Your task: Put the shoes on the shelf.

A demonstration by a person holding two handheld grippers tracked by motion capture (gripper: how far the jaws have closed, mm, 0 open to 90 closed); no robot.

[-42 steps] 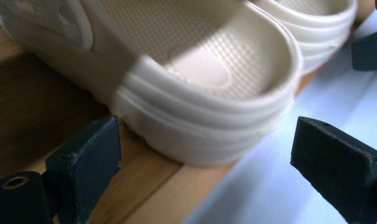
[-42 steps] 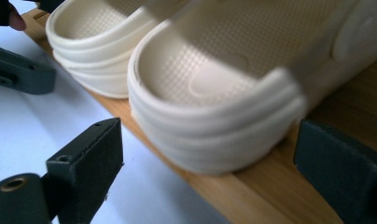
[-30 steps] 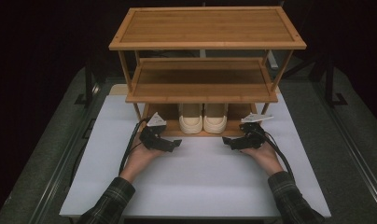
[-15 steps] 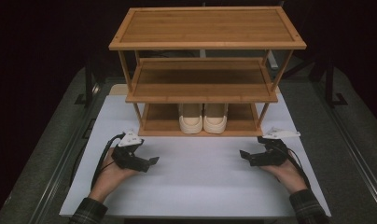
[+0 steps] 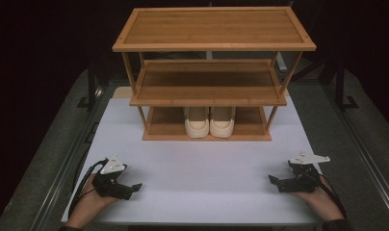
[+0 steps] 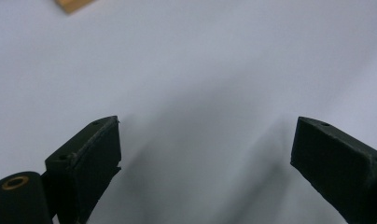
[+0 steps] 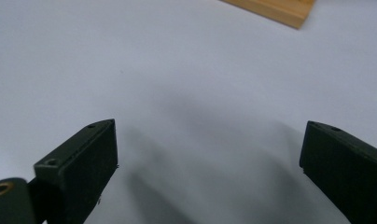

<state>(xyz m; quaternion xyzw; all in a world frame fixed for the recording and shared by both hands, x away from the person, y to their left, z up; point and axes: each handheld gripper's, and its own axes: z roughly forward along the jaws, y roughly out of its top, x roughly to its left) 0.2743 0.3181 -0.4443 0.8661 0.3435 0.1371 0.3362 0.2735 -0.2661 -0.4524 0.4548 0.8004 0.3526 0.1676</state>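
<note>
A white table (image 5: 207, 183) carries a wooden rack (image 5: 212, 72) with three shelves. A pair of cream shoes (image 5: 209, 122) stands on the lowest shelf. The left gripper (image 5: 130, 187) and the right gripper (image 5: 278, 183) rest near the front corners, well apart, both with jaws spread and empty.

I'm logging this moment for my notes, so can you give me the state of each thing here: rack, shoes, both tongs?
Rack: upright on the white table, top and middle shelves bare.
Shoes: a pale pair side by side on the bottom shelf, untouched.
Left tongs: open, holding nothing, low over the table's near left.
Right tongs: open, holding nothing, low over the table's near right.
</note>
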